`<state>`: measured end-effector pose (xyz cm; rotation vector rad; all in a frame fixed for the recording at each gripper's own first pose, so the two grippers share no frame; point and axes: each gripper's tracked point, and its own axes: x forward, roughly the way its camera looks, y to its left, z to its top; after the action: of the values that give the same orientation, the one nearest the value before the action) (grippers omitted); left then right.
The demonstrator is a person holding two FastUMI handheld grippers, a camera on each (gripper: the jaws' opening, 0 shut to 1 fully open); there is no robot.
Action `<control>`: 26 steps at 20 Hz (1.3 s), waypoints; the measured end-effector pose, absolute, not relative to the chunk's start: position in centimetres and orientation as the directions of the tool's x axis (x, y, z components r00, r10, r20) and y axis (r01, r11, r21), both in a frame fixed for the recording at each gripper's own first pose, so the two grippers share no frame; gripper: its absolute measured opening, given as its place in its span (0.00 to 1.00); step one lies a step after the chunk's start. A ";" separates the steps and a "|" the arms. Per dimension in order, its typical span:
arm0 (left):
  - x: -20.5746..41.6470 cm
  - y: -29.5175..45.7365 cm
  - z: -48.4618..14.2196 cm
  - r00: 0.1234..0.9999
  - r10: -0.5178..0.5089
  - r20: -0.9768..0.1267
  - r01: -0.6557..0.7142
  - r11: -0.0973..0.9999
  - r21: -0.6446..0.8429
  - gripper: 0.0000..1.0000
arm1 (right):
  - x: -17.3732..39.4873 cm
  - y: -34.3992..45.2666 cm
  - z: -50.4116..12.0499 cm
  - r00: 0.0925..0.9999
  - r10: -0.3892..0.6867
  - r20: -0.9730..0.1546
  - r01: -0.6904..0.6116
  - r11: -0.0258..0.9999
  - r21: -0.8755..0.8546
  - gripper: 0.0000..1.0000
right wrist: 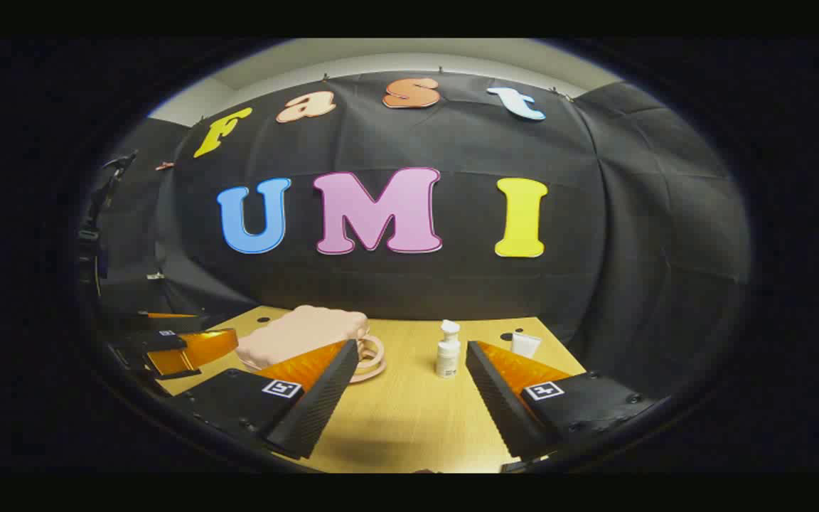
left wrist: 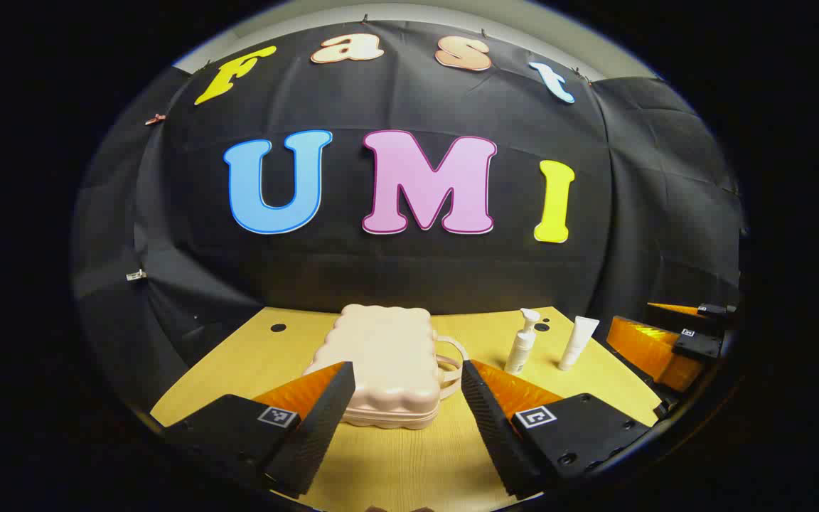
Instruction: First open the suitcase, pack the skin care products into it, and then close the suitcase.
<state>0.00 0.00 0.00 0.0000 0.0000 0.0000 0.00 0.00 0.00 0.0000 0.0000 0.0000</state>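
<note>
Left gripper view: suitcase lies closed; left gripper gapes wide.

A pale wooden table carries a closed pink suitcase lying flat, handles toward a white pump bottle standing upright. Just beside the bottle, a white tube stands on its cap.
</note>
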 end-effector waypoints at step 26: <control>4.9 -1.8 -0.2 0.998 -0.058 -0.024 0.058 0.998 0.010 0.95 | 3.2 -1.2 1.7 0.999 -0.004 0.039 0.006 0.999 -0.053 0.97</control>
<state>4.91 -1.84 -0.21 0.0106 0.0232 -0.0579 3.23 -1.17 1.73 -0.0528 -0.0393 -0.0053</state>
